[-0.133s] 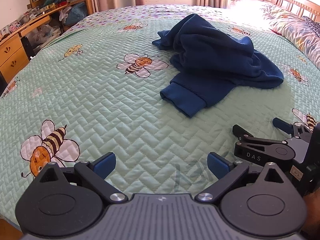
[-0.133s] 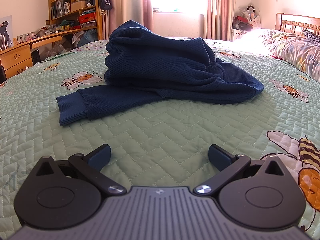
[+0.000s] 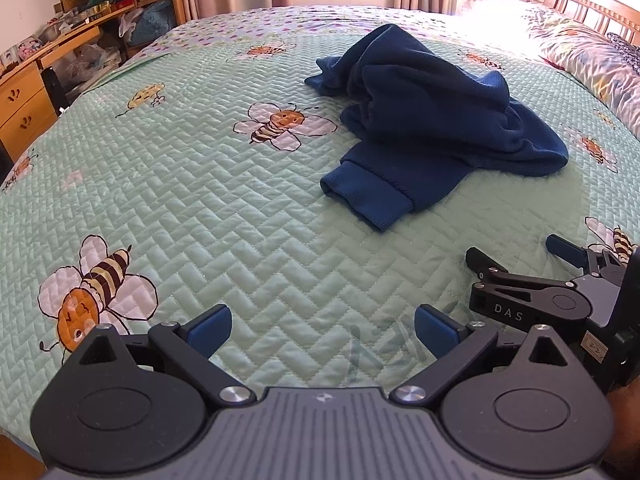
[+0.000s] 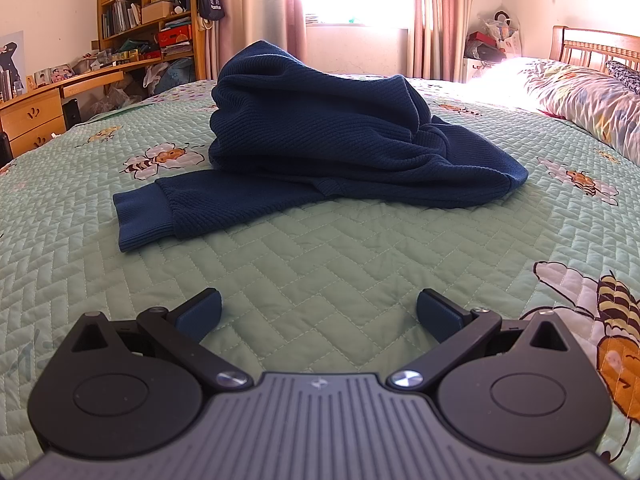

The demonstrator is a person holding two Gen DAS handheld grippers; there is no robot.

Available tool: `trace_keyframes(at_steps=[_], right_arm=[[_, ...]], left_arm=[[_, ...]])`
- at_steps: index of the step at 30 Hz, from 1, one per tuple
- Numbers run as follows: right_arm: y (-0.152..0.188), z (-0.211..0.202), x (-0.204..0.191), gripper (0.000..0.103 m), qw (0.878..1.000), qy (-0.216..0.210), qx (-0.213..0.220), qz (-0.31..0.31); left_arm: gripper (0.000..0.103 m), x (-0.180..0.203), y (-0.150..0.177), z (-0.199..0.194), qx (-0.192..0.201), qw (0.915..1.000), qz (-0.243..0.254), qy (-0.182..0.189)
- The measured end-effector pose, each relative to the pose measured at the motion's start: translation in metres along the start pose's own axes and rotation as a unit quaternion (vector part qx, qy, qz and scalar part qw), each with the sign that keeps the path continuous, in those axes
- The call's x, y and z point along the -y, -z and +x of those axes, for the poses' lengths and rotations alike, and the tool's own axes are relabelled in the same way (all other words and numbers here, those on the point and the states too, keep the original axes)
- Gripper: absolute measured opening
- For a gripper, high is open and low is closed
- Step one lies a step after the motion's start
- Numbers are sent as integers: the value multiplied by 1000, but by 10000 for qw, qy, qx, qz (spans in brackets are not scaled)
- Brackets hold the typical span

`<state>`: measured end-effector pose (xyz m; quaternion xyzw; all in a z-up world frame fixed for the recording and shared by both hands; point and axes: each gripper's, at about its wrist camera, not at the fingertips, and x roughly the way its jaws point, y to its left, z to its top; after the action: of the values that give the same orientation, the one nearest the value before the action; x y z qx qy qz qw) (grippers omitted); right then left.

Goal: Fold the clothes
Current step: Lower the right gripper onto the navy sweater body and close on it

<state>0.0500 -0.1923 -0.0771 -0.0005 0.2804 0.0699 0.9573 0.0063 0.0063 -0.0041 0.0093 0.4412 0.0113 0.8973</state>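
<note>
on the bed (image 3: 240, 220), crumpled navy sweater (image 4: 340, 140); both grippers (image 3: 322, 326) (image 4: 318, 312) spread wide

We see our left gripper (image 3: 323, 322): grey ribbed body w/ small white logo, two round black discs, black link arms w/ silver screws, blue pads (image 3: 210, 326) on fingertips. Our right gripper (image 4: 319, 312) looks identical. From the left cam, its side shows white "DAS" lettering & a small white label.

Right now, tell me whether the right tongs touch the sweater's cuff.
Apart. The right wrist view shows bare quilt between the open right tongs and the cuff.
</note>
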Motion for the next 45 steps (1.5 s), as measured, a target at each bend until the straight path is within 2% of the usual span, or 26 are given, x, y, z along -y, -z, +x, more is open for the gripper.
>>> trace_keyframes(at_steps=[5,12,17,20,22,24,27,31,33,37,40,43,44,45], right_arm=[[0,0,1,103,10000,-2,1,1],[-1,1,2,103,10000,-1,-27,3],[-11,2,3,103,9998,-51,-204,62],[-21,3,7,103,9994,-124,-303,127],[-37,0,9,103,9997,-201,-82,71],[-54,-4,7,103,9988,-31,352,-325],[-77,-1,8,103,9911,253,891,-957],[-106,14,4,103,9819,185,1168,-1479],[-118,26,-7,103,9735,199,1243,-1911],[-129,58,-28,101,9592,156,1087,-2607],[-134,76,-44,89,9472,116,938,-3063],[-134,100,-53,66,9355,585,615,-3429],[-133,107,-50,37,9360,566,511,-3436],[-134,109,-45,16,9414,474,409,-3313]], left_arm=[[98,-4,2,3,7,10000,-47,20],[102,-12,2,15,-183,9996,-220,10],[102,-17,3,25,-281,9991,-224,-235],[102,-21,2,32,-457,9987,-205,-112],[102,-23,1,36,-480,9986,-226,13],[101,-23,0,36,-379,9991,-203,-5],[101,-21,-2,40,-279,9995,-168,57],[101,-24,-3,49,-260,9985,-234,429],[101,-24,-3,52,-198,9988,-220,380],[101,-31,-1,51,123,9985,-397,360],[102,-40,1,48,404,9965,-621,392],[102,-45,3,52,497,9955,-643,482],[102,-46,3,54,459,9954,-629,553],[102,-47,4,55,435,9950,-649,615]])
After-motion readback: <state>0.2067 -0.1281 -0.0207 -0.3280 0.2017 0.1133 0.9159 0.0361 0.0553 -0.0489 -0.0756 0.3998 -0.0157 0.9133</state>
